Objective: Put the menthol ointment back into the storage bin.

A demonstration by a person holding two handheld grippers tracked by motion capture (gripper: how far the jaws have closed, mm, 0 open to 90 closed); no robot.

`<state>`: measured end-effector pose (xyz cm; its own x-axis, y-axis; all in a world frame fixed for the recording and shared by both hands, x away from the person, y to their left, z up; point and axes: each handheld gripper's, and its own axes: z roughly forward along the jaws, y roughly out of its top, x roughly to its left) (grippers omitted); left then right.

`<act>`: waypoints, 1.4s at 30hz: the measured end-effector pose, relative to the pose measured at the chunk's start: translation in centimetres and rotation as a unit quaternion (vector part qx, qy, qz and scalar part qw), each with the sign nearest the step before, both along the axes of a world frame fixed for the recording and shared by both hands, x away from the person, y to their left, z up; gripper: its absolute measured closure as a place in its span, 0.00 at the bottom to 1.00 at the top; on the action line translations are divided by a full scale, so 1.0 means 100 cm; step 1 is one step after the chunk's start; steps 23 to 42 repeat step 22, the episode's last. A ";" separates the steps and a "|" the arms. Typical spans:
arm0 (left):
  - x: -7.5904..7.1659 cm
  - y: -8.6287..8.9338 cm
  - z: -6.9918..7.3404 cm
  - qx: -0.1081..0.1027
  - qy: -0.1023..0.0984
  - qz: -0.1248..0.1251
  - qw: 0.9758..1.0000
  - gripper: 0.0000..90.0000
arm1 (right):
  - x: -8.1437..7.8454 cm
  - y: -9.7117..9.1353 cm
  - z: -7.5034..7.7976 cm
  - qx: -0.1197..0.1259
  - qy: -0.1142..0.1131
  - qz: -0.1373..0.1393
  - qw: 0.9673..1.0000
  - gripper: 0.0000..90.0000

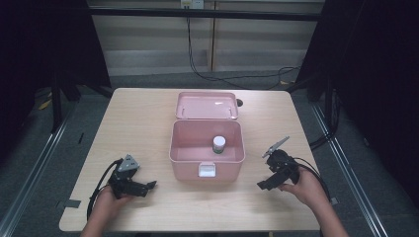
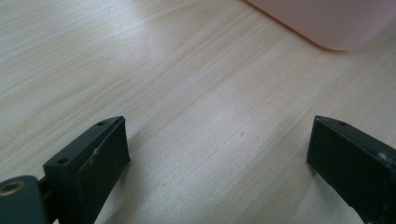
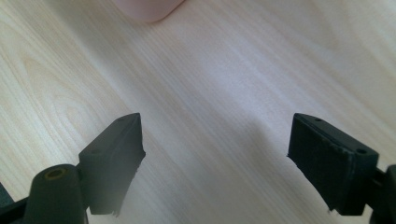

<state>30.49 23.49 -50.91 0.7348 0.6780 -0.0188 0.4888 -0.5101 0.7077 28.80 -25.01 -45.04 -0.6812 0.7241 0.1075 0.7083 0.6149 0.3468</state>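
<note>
One pink plastic box with rounded corners [image 1: 207, 157] sits mid-table, hinged lid [image 1: 207, 105] open; inside stands one small white-capped bottle [image 1: 218, 144], upright near the right wall. Pale wood-grain table [image 1: 143, 123]. My left gripper [image 1: 149, 186] and right gripper [image 1: 263, 184] flank the box, jaws spread wide, holding nothing.

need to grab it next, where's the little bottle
In the high view, the white-capped bottle stands upright inside the open pink box, right of its middle.
</note>
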 end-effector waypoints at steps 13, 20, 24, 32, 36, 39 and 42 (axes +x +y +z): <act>0.000 0.000 0.000 -0.001 -0.001 0.001 1.000 0.06 | -0.012 -0.011 -0.030 0.035 -0.015 -0.036 0.999 0.18; 0.000 0.000 0.000 -0.001 -0.001 0.000 1.000 0.06 | -0.016 -0.010 -0.033 0.026 -0.035 -0.028 0.999 0.16; 0.000 0.000 0.000 -0.001 -0.001 0.001 1.000 0.06 | -0.017 -0.009 -0.034 0.023 -0.042 -0.025 0.999 0.16; 0.000 0.000 0.000 -0.001 -0.001 0.001 1.000 0.06 | -0.017 -0.009 -0.034 0.023 -0.042 -0.025 0.999 0.16; 0.000 0.000 0.000 -0.001 -0.001 0.001 1.000 0.06 | -0.017 -0.009 -0.034 0.023 -0.042 -0.025 0.999 0.16; 0.000 0.000 0.000 -0.001 -0.001 0.001 1.000 0.06 | -0.017 -0.009 -0.034 0.023 -0.042 -0.025 0.999 0.16; 0.000 0.000 0.000 -0.001 -0.001 0.001 1.000 0.06 | -0.017 -0.009 -0.034 0.023 -0.042 -0.025 0.999 0.16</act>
